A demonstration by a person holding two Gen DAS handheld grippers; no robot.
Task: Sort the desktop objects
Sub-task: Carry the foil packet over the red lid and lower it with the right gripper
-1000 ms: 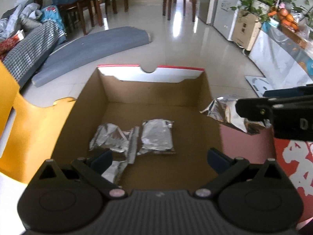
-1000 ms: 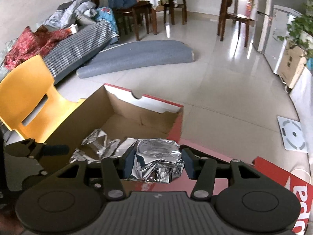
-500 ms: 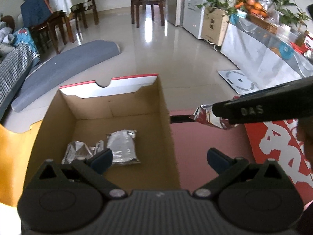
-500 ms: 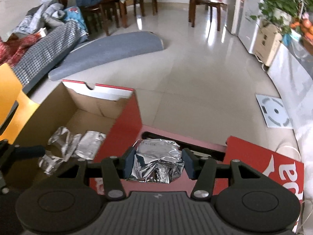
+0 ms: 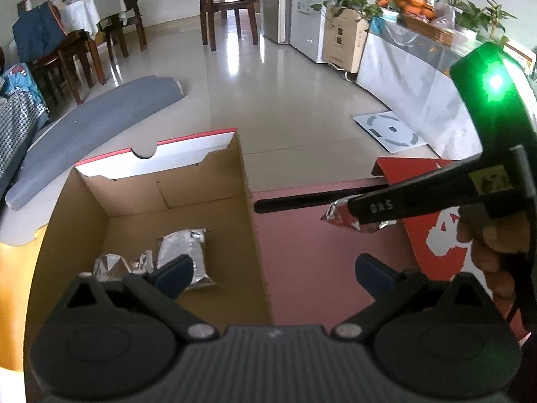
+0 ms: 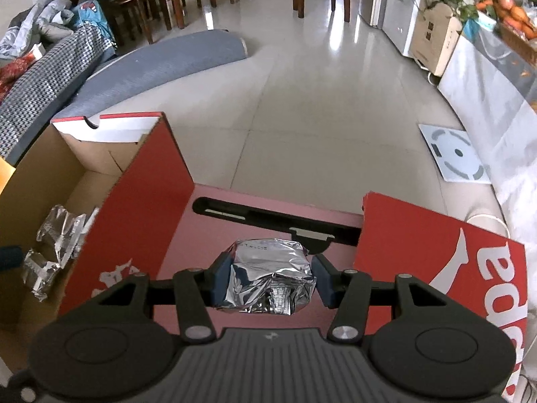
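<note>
- Silver foil, crumpled and shiny, wraps the foil packet [image 6: 268, 277] that the right gripper [image 6: 268, 280] pinches; both blue pads [image 6: 221, 278] press on its sides, the jaws closed on it and holding it clear of the surface below.
- Below the packet lies the pink tabletop [image 6: 255, 238], with a long black slot [image 6: 268, 216] running across it near its far edge.
- In the left wrist view the same packet [image 5: 342, 216] shows as a foil end sticking out from the black finger marked "DAS", over the middle of the tabletop [image 5: 319, 262], with a person's hand [image 5: 493, 255] gripping the tool at the right edge.
- The left gripper [image 5: 272, 270] has its jaws spread wide with nothing between them; one blue fingertip [image 5: 174, 273] hangs over the box interior, the other over the tabletop.
- The open cardboard box [image 5: 248, 221] stands at the left edge of the tabletop, brown inside and red outside, its white far flap edged in red.
- On the box floor lie other foil packets [image 5: 183, 252], one flat and smooth, another crumpled beside it towards the left wall; the right wrist view shows crumpled ones [image 6: 60, 235] too.
- A red printed lid [image 6: 436, 252] with white lettering lies at the right edge of the tabletop.
- Part of a yellow chair [image 5: 13, 268] shows just left of the box.
</note>
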